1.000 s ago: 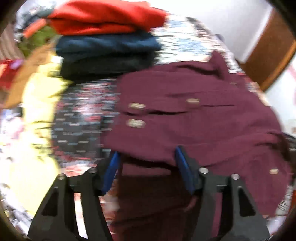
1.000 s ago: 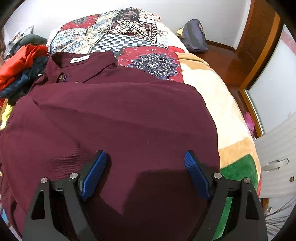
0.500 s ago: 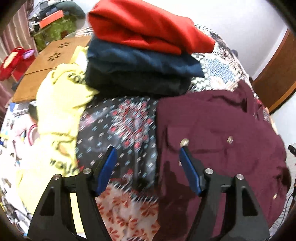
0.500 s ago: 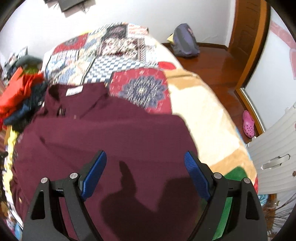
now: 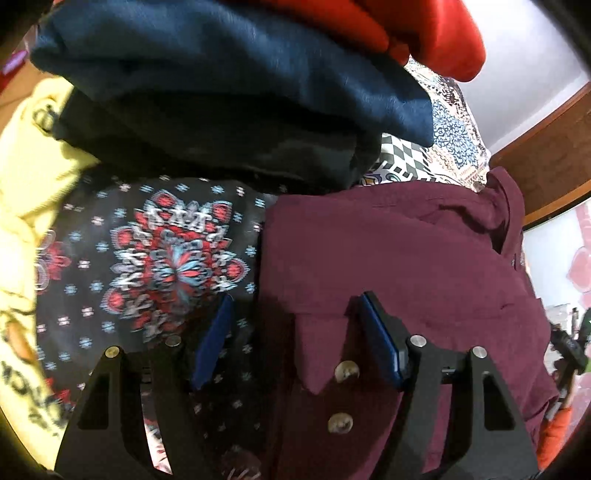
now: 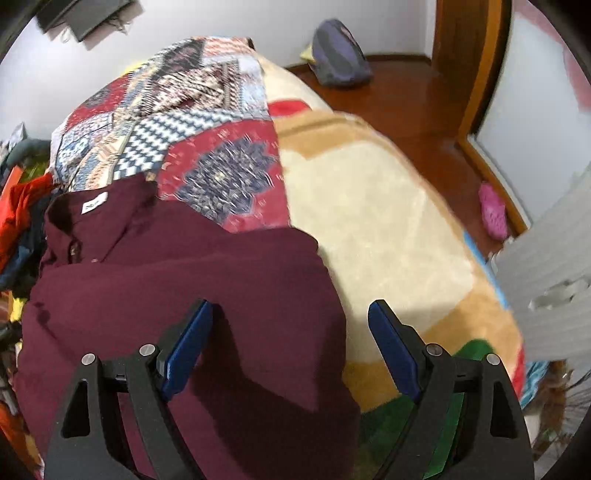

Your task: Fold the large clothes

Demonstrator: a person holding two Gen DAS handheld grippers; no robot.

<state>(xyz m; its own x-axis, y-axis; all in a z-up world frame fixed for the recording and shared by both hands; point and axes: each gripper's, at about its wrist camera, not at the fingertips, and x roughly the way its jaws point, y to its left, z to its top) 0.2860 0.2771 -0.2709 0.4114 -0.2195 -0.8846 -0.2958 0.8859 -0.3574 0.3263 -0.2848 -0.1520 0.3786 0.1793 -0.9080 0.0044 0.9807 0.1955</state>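
Since a second ago your left gripper (image 5: 295, 332) has slid off the maroon shirt (image 5: 406, 258) to its left edge, jaws having just opened wider, gripping nothing. Your right gripper (image 6: 288, 343), also open and empty, straddles the opposite edge. The shirt lies flat on the bed (image 6: 388, 221), collar away from you, between both tools.

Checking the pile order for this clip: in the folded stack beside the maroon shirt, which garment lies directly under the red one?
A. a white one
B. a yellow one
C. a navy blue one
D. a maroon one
C: in the left wrist view the navy blue garment lies right beneath the red garment, with a darker one below it; the maroon shirt lies flat beside the stack.
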